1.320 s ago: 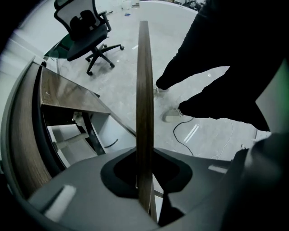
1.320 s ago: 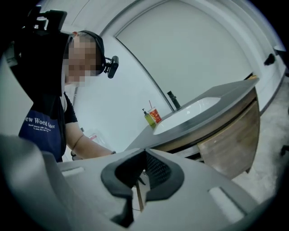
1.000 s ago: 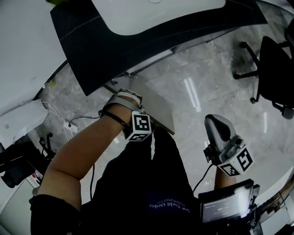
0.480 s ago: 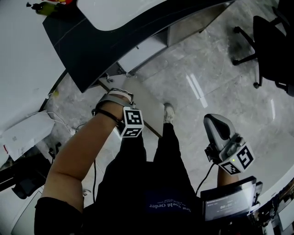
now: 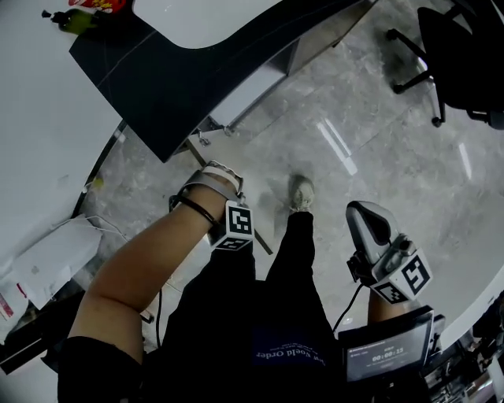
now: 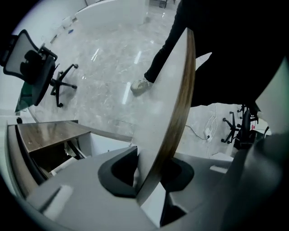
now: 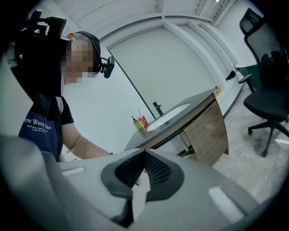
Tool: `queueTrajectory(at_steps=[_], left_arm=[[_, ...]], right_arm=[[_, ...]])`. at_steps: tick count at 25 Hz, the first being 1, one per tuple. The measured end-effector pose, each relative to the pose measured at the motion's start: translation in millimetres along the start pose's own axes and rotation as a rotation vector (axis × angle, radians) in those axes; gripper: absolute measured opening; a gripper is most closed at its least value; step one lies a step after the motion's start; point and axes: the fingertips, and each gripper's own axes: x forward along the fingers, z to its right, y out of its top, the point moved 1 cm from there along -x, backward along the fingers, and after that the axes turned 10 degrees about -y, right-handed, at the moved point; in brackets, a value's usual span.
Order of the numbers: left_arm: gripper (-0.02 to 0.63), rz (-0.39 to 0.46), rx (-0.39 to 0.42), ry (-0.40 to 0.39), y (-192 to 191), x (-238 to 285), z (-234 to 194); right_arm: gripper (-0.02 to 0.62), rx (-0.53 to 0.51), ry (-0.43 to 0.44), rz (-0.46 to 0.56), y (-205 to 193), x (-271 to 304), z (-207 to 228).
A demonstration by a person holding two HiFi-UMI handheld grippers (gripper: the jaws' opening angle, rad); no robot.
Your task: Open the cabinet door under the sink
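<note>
The cabinet door [image 6: 167,90], a pale panel with a wood-coloured edge, stands swung out from the cabinet [image 5: 252,90] under the dark counter [image 5: 181,71] with its white sink [image 5: 205,16]. My left gripper [image 6: 151,173] points steeply down and is shut on the door's edge, the panel running up between its pads. In the head view the left gripper [image 5: 235,228] shows beside the door's thin edge [image 5: 266,245]. The open cabinet's inside [image 6: 49,149] lies at the lower left. My right gripper [image 5: 361,208] hangs apart at the right, shut and empty [image 7: 143,173], facing the counter [image 7: 180,122].
A black office chair [image 5: 461,47] stands on the marble floor at the far right. The person's shoe [image 5: 301,193] is just beyond the door. A white box [image 5: 55,256] and cables lie on the floor at the left. A bottle and a red cup [image 7: 142,121] stand by the tap.
The left hand has drawn the door farther out from the cabinet, and the cabinet front has slid up and away in the head view. The right gripper stays shut and has drifted a little.
</note>
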Motion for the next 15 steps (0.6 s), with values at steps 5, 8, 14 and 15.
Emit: queueTrajectory(at_steps=[5,8,14,15], left_arm=[[0.093,0.032,0.054,0.032,-0.2,-1.9,-1.3],[0.091,0.043,0.08,0.043,-0.6,-0.8,0.1],[0.094,0.067,0.056,0.01,1.2,1.6,-3.2],[0.095,0.069,0.05,0.009,2.4,2.3,-4.6]], right_arm=[[0.002,0.028,-0.083,0.044,-9.0,1.5,-25.1],[0.002,0.055,-0.125,0.071,-14.2,-2.7,-40.2],[0.002,0.094,-0.186,0.078,-22.5,-29.1,-47.1],[0.002,0.09,-0.201,0.077,-21.3,-35.0,-45.4]])
